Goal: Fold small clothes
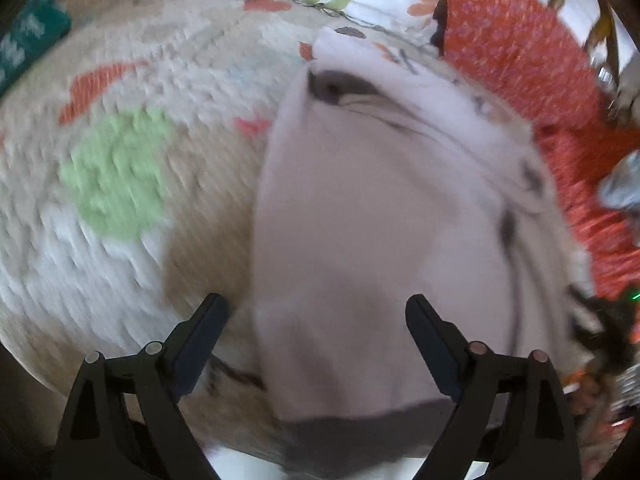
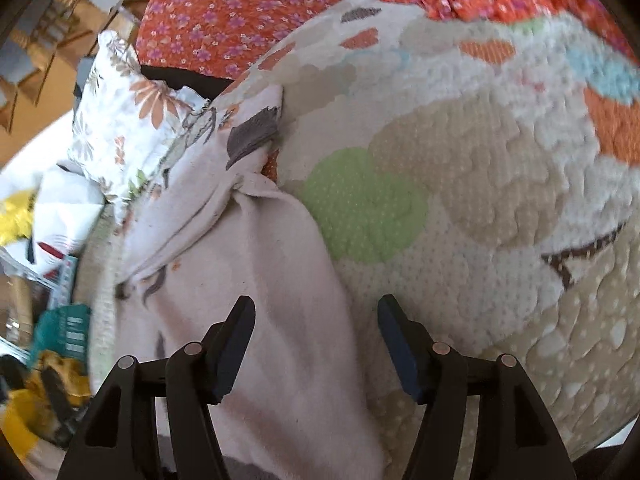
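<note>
Lying rumpled on the quilt (image 2: 500, 208), the pale garment (image 1: 360, 240) sits beneath both gaping claws (image 1: 316, 312) (image 2: 316, 316).

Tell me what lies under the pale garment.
The pale garment lies on a quilted mat with green, orange and beige patches, which shows around its edges. Whatever sits directly beneath the cloth is covered and cannot be seen.

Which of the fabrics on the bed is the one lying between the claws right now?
The pale pinkish-white garment with the grey band; it lies under both open claws. The orange floral cloth and white flowered fabric lie beyond it, farther off.
</note>
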`<state>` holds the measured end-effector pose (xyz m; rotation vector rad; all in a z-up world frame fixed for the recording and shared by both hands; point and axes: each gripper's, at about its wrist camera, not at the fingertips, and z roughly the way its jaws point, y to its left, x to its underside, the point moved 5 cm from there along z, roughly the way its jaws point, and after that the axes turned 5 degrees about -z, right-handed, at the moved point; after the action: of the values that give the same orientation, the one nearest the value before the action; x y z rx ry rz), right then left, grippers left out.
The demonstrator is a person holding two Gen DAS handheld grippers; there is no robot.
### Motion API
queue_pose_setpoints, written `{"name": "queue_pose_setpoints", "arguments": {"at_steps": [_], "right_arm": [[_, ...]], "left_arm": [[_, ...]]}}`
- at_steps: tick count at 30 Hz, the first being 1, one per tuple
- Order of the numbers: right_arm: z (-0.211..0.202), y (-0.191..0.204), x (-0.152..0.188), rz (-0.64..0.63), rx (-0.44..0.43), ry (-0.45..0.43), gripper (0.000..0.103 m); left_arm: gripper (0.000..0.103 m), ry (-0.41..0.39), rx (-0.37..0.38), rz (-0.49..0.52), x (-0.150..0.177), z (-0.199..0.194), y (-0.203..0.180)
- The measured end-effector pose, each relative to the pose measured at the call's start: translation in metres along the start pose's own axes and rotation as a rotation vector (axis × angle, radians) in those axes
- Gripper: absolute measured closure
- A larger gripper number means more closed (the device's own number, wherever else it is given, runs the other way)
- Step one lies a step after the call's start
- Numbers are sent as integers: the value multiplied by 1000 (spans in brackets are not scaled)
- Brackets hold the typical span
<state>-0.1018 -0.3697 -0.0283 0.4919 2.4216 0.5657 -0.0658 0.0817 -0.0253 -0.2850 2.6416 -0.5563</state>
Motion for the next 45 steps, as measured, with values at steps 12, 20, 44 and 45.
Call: {"name": "queue_pose_setpoints", "arguments": {"at_steps": [12, 20, 44, 45], "right_arm": [[-9, -7, 31, 185, -293, 86, 37], [3, 21, 73, 146, -415, 200, 44], [-8, 44, 109, -111, -64, 137, 94], [-9, 42, 106, -94, -84, 147, 94]], "left_arm": [[39, 62, 207, -179, 34, -6, 14], [51, 86, 214, -140, 63, -2, 9], [94, 85, 142, -300, 70, -18, 18], [94, 72, 150, -301, 67, -26, 18]]}}
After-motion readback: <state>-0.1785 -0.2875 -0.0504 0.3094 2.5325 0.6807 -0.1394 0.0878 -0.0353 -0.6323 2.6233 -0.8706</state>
